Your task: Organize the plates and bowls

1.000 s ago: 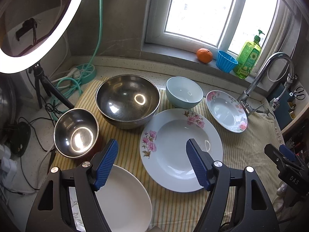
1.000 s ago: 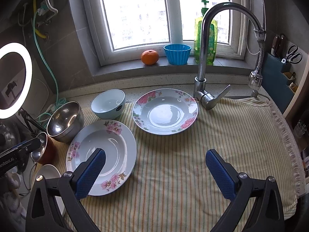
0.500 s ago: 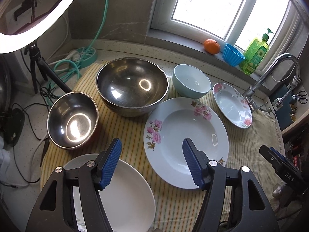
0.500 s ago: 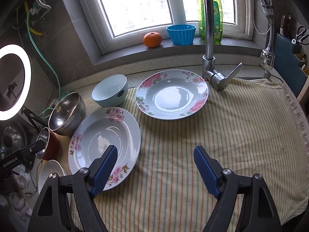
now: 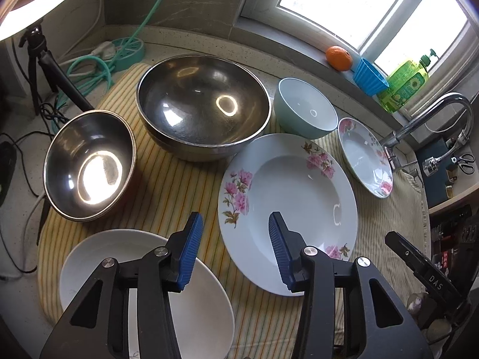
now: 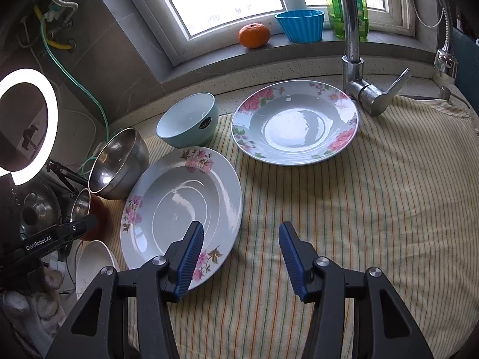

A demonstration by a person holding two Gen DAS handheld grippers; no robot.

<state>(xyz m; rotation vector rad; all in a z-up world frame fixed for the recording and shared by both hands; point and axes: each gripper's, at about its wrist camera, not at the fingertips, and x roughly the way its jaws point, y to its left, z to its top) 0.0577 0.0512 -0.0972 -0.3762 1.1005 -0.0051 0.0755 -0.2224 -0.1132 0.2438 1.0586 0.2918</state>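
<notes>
Covering most of the tabletop (image 6: 299, 71), a yellow striped cloth (image 6: 359, 209) lies bare across its whole right half, from the faucet (image 6: 353, 59) to the near edge, which is the widest open room for moving. Crowded onto its left half are seven dishes. Three are plates: the large floral plate (image 5: 287, 185) in the middle, a smaller floral plate (image 6: 295, 122) by the faucet base and well apart from the first, and a plain white plate (image 5: 143, 293) at the near left corner, its rim reaching the cloth's edge. Three are metal or ceramic bowls: a large steel bowl (image 5: 203, 107) whose rim sits just beside the large floral plate, a small steel bowl (image 5: 89, 161) at the cloth's left edge, and a pale blue bowl (image 5: 305, 110) toward the windowsill, close behind both floral plates. One blue fluted cup (image 6: 299, 25) stands on the sill beside one tangerine (image 6: 254, 35). Left gripper (image 5: 233, 233) hangs over the gap between white plate and large floral plate, jaws apart and closing on nothing. Right gripper (image 6: 239, 239) straddles that plate's right rim, jaws likewise apart and closing, pads not touching it.
</notes>
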